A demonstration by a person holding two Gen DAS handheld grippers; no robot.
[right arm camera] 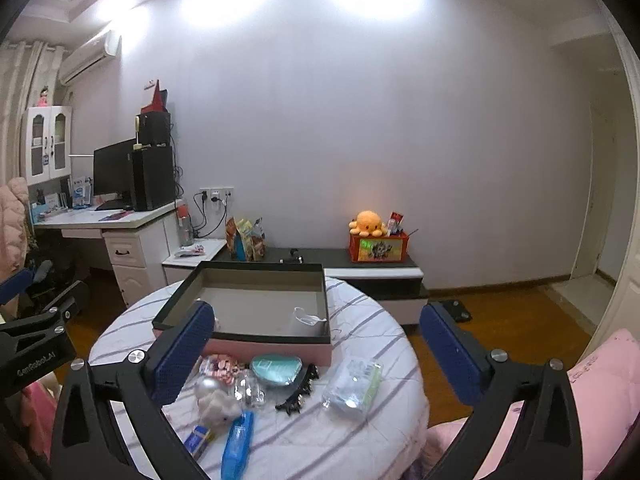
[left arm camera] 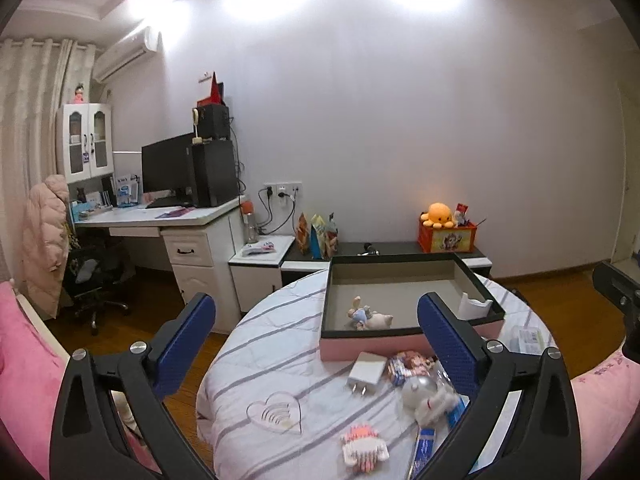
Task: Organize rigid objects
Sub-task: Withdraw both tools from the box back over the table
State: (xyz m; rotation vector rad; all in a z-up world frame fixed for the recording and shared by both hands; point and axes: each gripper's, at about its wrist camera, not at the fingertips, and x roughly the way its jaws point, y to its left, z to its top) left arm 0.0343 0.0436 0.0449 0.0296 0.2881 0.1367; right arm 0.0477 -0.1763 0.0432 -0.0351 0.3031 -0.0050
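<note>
Both grippers, left (left arm camera: 316,322) and right (right arm camera: 316,330), hover with fingers spread apart, holding nothing. White plug-in charger (left arm camera: 365,372) lies on striped round tabletop (left arm camera: 256,344), between left fingers, just before pink-sided open box (left arm camera: 372,350).

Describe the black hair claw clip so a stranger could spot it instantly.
Start at the round striped table and its pink-sided tray. In front of the tray, right of the teal oval case, lies the hair claw clip: the only black, toothed item there.
</note>
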